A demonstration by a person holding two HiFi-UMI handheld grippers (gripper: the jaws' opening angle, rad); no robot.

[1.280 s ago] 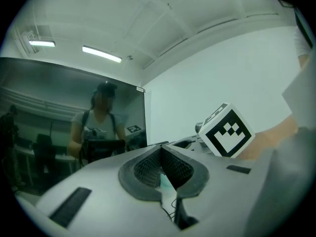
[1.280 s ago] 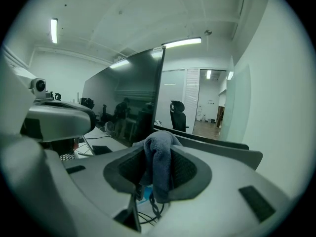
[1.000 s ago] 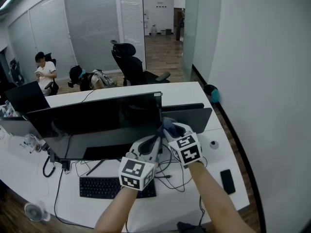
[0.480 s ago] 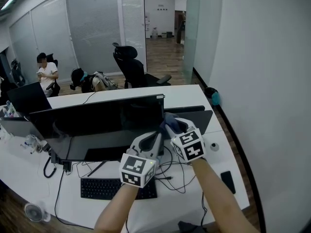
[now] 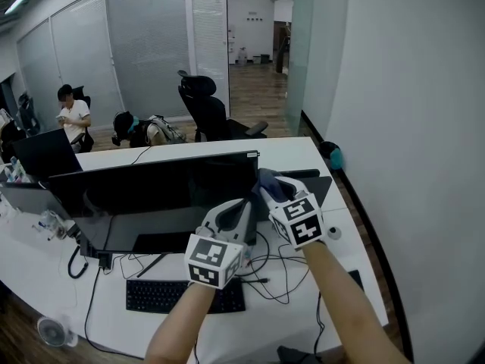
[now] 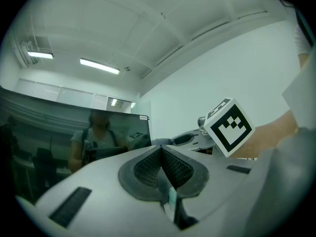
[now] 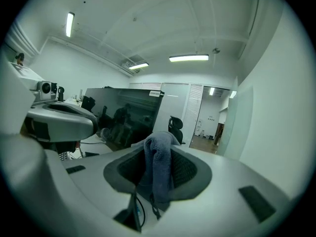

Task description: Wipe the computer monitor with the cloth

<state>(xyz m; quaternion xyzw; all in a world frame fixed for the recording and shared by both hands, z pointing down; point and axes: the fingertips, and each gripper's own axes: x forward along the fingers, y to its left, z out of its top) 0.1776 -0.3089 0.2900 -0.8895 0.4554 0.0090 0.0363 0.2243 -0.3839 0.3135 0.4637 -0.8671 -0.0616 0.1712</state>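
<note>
The right tongs (image 7: 157, 154) clench the bunched cloth (image 7: 157, 174) near the top right corner of the monitor (image 5: 151, 184); the left tongs (image 6: 161, 157) are pressed together, empty. Pushing hard there may rock the monitor on the tabletop (image 5: 295, 149), and with little cloth past the tips, bare tongs could scrape the screen.

Monitor (image 5: 151, 192) spans the worktop (image 5: 295, 146) from 9 to 12 o'clock of both tools and blocks forward passage at screen height. Right tool (image 5: 270, 189), clamped on the cloth (image 5: 264, 177), sits at the screen's right edge. Left tool (image 5: 241, 209), jaws together, lies just beside it at 8 o'clock, with little gap between them. A second dark panel (image 5: 309, 182) stands at 2 o'clock. Cables (image 5: 276, 268) and keyboard (image 5: 182, 296) occupy 6 to 7 o'clock. Bare worktop lies beyond the monitor and at 4 o'clock, save a small round object (image 5: 333, 233). Wall (image 5: 409, 127) bounds 3 o'clock.
</note>
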